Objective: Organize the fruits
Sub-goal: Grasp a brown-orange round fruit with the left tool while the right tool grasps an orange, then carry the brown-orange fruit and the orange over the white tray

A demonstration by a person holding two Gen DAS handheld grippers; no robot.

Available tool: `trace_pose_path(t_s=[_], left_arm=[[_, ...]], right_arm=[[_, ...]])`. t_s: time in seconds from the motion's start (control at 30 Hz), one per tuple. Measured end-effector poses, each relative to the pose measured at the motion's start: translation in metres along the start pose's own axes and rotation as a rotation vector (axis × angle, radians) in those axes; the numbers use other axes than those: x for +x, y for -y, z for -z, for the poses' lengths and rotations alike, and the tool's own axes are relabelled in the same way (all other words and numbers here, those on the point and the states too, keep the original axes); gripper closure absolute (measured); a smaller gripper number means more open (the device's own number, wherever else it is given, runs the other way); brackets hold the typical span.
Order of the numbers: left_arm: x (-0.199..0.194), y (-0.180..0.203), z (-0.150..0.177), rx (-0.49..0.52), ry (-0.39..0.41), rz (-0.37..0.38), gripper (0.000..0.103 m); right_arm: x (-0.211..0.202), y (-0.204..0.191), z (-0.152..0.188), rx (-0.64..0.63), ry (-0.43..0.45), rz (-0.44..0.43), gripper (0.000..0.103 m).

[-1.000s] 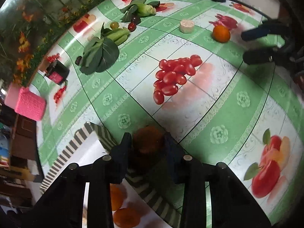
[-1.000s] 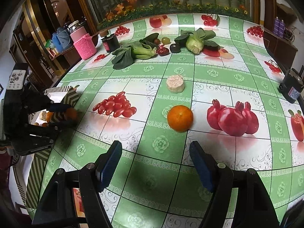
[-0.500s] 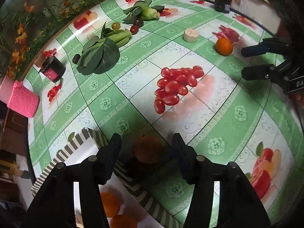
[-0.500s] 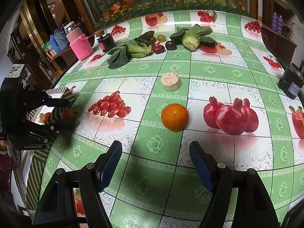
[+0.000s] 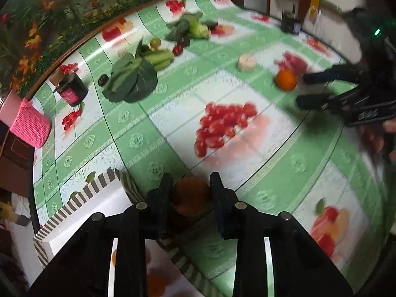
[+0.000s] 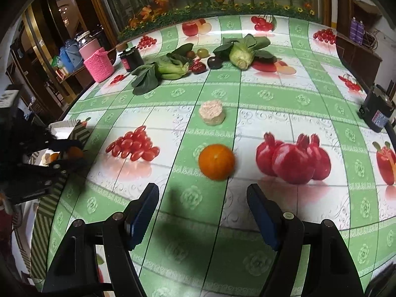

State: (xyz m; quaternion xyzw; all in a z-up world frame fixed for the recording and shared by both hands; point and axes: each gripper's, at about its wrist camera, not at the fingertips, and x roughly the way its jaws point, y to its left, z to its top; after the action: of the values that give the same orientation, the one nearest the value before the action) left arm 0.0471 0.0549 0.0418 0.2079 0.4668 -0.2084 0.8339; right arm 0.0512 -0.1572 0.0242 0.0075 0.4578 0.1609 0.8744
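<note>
left claw (image 5: pixel 190 191) just closing, right claw (image 6: pixel 202 206) open

The tablecloth (image 6: pixel 217 94) looked glossy and smooth, like wipe-clean plastic. At ten o'clock, a pink sleeve (image 6: pixel 99 65) appeared knitted and rough. The orange (image 6: pixel 216 161) had a matt, dimpled skin. Both grippers' fingers (image 6: pixel 142 212) looked like matt black plastic.

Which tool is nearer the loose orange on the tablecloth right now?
Right. The right tool hangs open just short of the orange, apart from it; the left tool sits far off at the striped box, gripping another fruit.
</note>
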Motion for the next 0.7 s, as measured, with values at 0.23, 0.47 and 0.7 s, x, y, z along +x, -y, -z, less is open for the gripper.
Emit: trace_pose_path(t_s=[0.23,0.47,0.7], left_arm=[[-0.012,0.017,-0.002,-0.068,0.036,0.048,0.075],[-0.009,0.017,0.007,-0.17,0.016,0.03,0.075],[-0.031,0.014,0.024,-0.239,0.045,-0.009,0.075]], right_arm=[[0.017,0.001,-0.014,-0.014,-0.001,0.026,0.041],[0.007,-0.008,-0.007,-0.047,0.02,0.022,0.07],[-0.023,-0.03,0.009,-0.046,0.061,-0.047,0.071]])
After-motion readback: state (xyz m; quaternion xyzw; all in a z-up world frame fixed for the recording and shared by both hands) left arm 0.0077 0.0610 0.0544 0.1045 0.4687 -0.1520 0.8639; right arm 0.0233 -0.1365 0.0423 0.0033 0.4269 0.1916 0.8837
